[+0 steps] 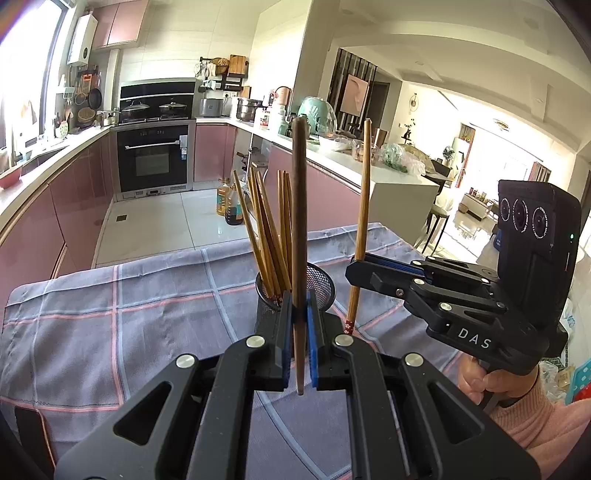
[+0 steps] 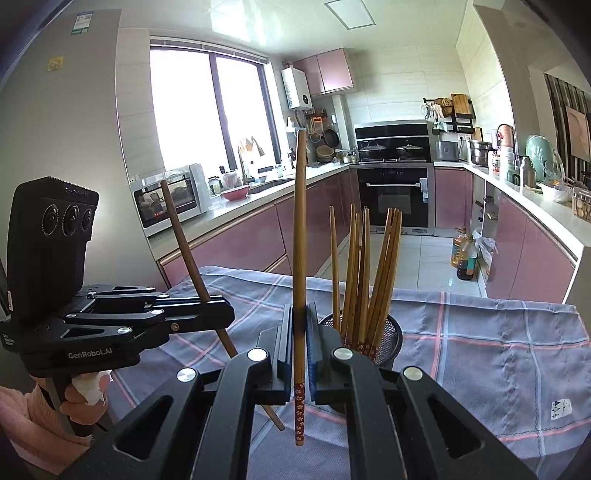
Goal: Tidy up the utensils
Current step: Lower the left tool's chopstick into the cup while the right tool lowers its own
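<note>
Daylight is pouring in through the window [image 2: 207, 110], which is blowing out to pure white; the same window [image 1: 26, 74] is glaring at 10 o'clock in the left wrist view. The far living area [image 1: 498, 166] at 3 o'clock is also overexposing. The ceiling panel [image 2: 349, 13] is reflecting softly at 12 o'clock. Fisheye distortion is bending the counters [image 1: 55, 155] and walls, and dark vignetting is creeping into the corners. The checked cloth [image 2: 480, 332] is showing only faint shadows. Focus is holding sharp throughout; no motion blur is appearing.

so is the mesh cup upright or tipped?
Upright. The mesh cup stands on the cloth, rim up, with chopsticks fanning out of its top.
</note>
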A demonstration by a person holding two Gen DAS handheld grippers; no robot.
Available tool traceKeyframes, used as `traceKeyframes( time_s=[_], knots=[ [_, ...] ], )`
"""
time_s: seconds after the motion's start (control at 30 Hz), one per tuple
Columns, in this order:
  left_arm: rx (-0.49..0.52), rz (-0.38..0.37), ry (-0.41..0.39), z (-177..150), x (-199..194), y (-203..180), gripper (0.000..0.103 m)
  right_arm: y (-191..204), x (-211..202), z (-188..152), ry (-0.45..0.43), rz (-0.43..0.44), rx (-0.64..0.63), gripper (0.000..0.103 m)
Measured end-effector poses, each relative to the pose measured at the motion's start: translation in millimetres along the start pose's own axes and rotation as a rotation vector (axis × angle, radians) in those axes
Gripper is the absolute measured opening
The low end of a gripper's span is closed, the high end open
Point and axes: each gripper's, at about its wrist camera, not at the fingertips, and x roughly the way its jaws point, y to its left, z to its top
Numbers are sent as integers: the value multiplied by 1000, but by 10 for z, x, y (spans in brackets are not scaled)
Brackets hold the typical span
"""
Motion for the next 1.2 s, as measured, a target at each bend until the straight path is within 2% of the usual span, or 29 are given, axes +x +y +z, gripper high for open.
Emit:
traceKeyframes(
  time_s=[1.2],
  knots=[
    [41, 24, -72, 177, -108, -80, 8, -6, -62, 241, -68, -9, -28, 6]
  ],
)
